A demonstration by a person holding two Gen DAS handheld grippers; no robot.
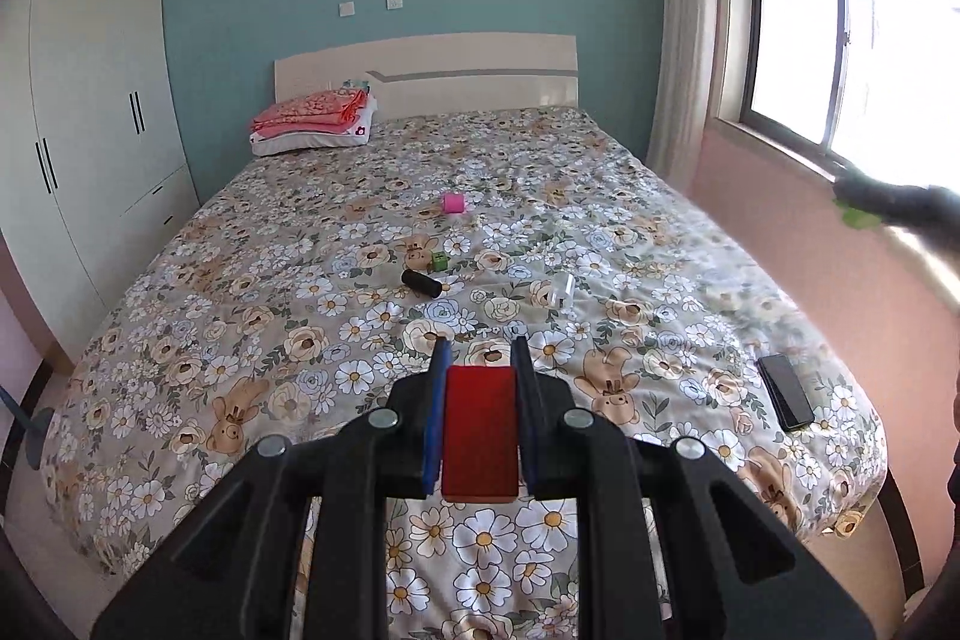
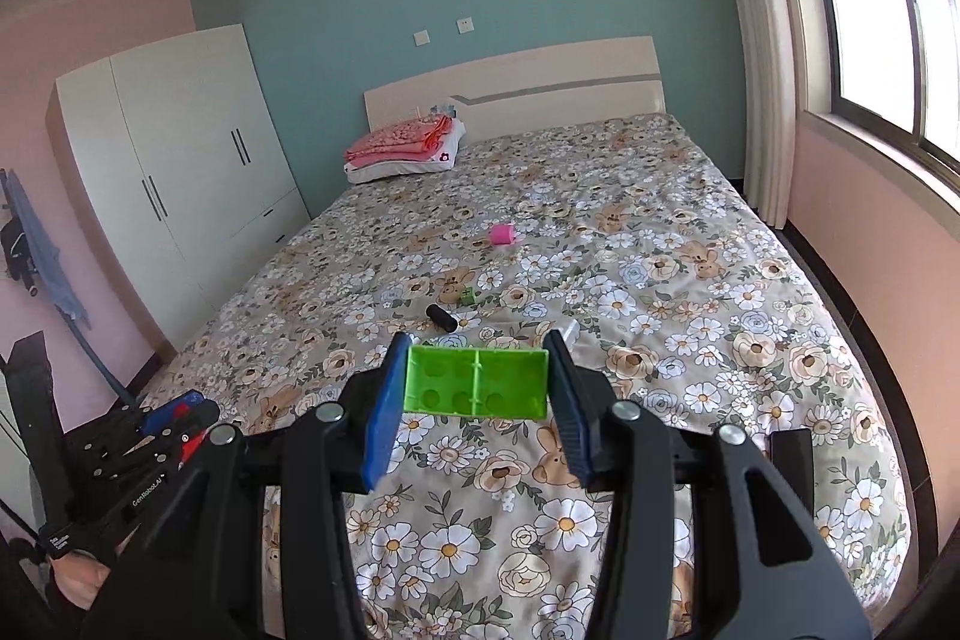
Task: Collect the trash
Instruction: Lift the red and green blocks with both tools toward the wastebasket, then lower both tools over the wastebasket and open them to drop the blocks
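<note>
My left gripper (image 1: 480, 358) is shut on a red block (image 1: 480, 430), held above the foot of the flowered bed (image 1: 270, 340). My right gripper (image 2: 480, 346) is shut on a green toy brick (image 2: 477, 379) with its hollow underside facing the camera. Farther up the bed lie a pink roll (image 1: 453, 203), a small green cube (image 1: 440, 261), a black cylinder (image 1: 422, 282) and a clear plastic piece (image 1: 563, 290). The right wrist view shows the same pink roll (image 2: 501, 234), green cube (image 2: 467, 296) and black cylinder (image 2: 441, 316), with the left gripper (image 2: 174, 415) at the lower left.
A black phone (image 1: 786, 391) lies near the bed's right edge. Folded pink bedding (image 1: 312, 115) rests on a pillow by the headboard. A white wardrobe (image 1: 90, 130) stands left of the bed, a window (image 1: 840, 40) and curtain on the right. Blue clothing (image 2: 42, 250) hangs at far left.
</note>
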